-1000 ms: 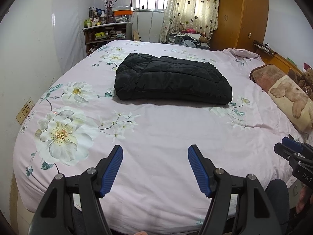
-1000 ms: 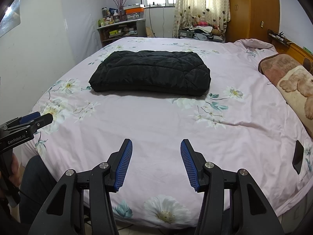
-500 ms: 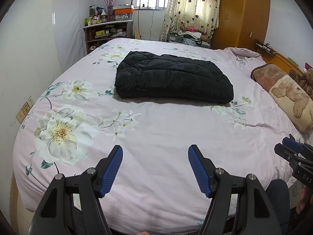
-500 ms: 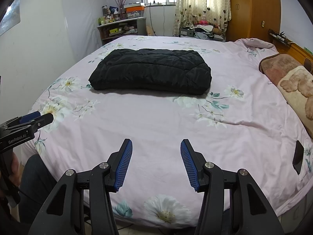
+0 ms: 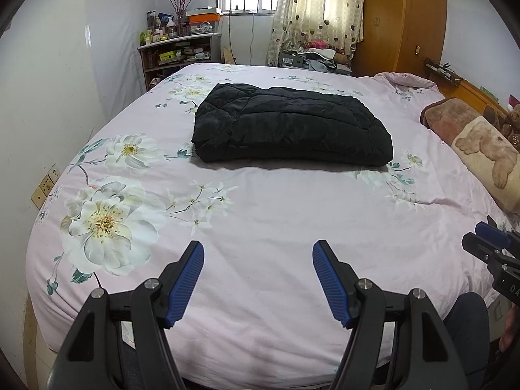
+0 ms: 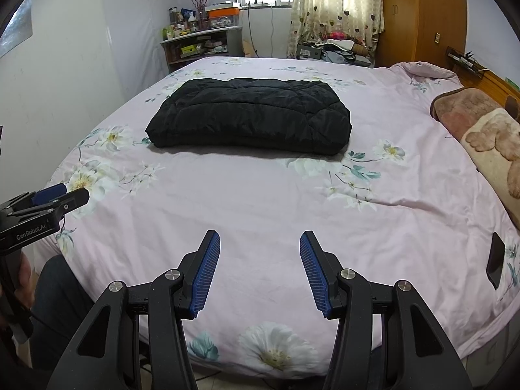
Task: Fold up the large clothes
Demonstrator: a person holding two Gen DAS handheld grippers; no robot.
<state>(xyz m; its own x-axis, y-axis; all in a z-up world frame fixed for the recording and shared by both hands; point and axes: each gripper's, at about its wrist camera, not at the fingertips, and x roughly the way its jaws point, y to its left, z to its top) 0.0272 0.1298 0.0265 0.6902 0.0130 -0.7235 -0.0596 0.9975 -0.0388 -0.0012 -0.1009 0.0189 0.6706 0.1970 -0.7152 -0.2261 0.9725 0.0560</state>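
Note:
A black quilted jacket [image 5: 292, 126] lies folded into a flat rectangle in the middle of the bed; it also shows in the right wrist view [image 6: 253, 115]. My left gripper [image 5: 258, 248] is open and empty, held over the near edge of the bed, well short of the jacket. My right gripper [image 6: 260, 239] is open and empty, also over the near edge. Each gripper shows at the side of the other's view: the right gripper [image 5: 487, 243] and the left gripper [image 6: 61, 195].
The bed has a pink floral cover [image 5: 276, 211]. A brown bear-print blanket [image 5: 481, 146] lies at the right by the wooden headboard. A black phone-like object [image 6: 495, 260] lies near the bed's right edge. A cluttered shelf [image 5: 178, 55], curtain and wardrobe stand at the far wall.
Both views have shifted slightly, so the jacket sits a little lower in frame. The grippers stay open and the jacket has not moved.

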